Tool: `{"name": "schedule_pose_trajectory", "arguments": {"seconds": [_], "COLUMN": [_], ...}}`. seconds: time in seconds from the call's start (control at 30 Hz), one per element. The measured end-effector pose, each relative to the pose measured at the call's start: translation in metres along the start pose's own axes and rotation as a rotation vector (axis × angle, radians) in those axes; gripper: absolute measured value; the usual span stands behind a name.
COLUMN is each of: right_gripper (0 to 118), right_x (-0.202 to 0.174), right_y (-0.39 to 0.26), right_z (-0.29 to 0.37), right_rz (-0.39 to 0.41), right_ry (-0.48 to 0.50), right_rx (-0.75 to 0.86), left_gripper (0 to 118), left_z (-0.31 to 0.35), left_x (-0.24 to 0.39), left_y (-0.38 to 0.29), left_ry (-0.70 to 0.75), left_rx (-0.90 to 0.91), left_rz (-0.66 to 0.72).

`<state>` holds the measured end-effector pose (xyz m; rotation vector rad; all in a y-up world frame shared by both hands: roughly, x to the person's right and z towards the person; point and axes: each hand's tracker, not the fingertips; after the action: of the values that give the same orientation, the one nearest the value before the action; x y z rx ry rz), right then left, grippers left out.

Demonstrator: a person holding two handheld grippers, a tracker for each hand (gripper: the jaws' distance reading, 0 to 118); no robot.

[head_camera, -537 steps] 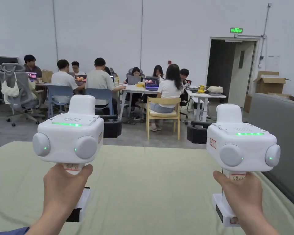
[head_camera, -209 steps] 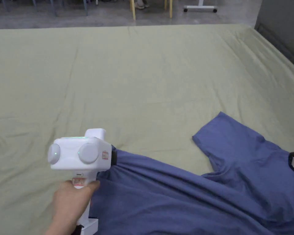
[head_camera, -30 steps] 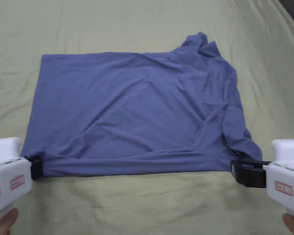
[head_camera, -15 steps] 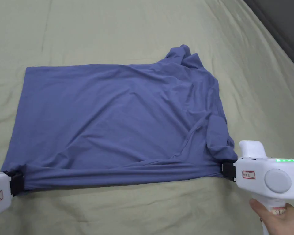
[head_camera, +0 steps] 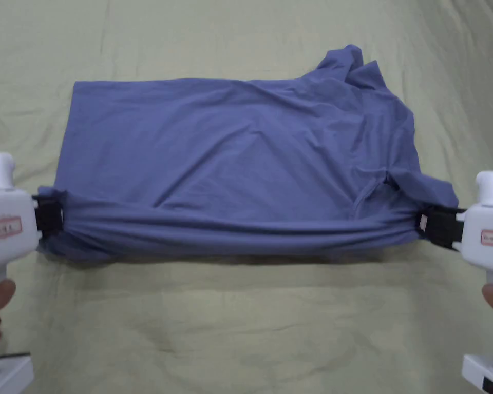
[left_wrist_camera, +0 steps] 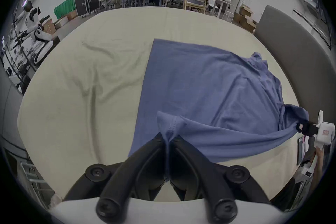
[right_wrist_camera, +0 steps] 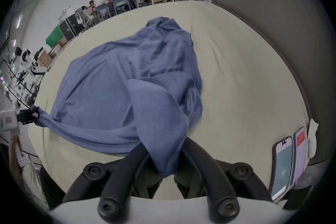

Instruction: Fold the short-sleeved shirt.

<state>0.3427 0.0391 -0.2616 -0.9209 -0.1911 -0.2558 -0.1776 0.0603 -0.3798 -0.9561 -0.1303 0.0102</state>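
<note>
Blue short-sleeved shirt (head_camera: 240,149) lies on the green-sheeted bed (head_camera: 240,328), near edge lifted taut between left tool (head_camera: 49,216) and right tool (head_camera: 435,224), each clamped on a corner; light, limp, sags mid-span, so best held at seams.

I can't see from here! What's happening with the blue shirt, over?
Left gripper and right gripper both clamped on shirt. Near edge lifted, stretched between them. Rest lies on the sheet. Nothing blocking.
</note>
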Motion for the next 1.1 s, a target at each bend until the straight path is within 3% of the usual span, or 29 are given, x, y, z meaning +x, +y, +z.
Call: {"name": "schedule_pose_trajectory", "arguments": {"seconds": [0.27,0.6,0.63,0.67,0.7,0.73,0.77,0.83,1.0,1.1], "right_gripper": [10,12,25,56,101,114,114,114,114,110], "right_x": [-0.018,-0.046,-0.047,-0.048,-0.046,-0.046,-0.046,-0.043,-0.032,-0.029], "right_y": [0.089,0.12,0.119,0.119,0.117,0.117,0.116,0.111,0.081,0.049], "right_z": [-0.078,-0.15,-0.152,-0.153,-0.153,-0.153,-0.152,-0.136,-0.077,-0.043], "right_rz": [0.001,0.108,0.11,0.107,0.103,0.1,0.101,0.085,0.051,0.073], "right_ry": [-0.001,-0.059,-0.061,-0.06,-0.063,-0.07,-0.046,-0.025,-0.005,-0.01], "right_rx": [-0.009,-0.082,-0.081,-0.08,-0.071,-0.073,-0.087,-0.065,-0.004,0.033], "left_gripper": [0,0,0,1,15,43,70,79,80,80], "left_z": [-0.097,-0.173,-0.174,-0.173,-0.173,-0.171,-0.166,-0.152,-0.083,-0.039], "left_x": [0.004,-0.012,-0.013,-0.014,-0.013,-0.014,-0.016,-0.023,-0.026,-0.02], "left_y": [0.091,0.09,0.089,0.09,0.09,0.089,0.088,0.083,0.05,0.015], "left_ry": [0.028,0.092,0.086,0.082,0.081,0.082,0.094,0.065,0.086,0.06], "left_rx": [-0.028,-0.114,-0.111,-0.107,-0.105,-0.1,-0.089,-0.076,0.065,0.149], "left_rz": [-0.02,-0.023,-0.014,0.0,0.0,0.002,0.011,0.031,0.037,0.001]}}
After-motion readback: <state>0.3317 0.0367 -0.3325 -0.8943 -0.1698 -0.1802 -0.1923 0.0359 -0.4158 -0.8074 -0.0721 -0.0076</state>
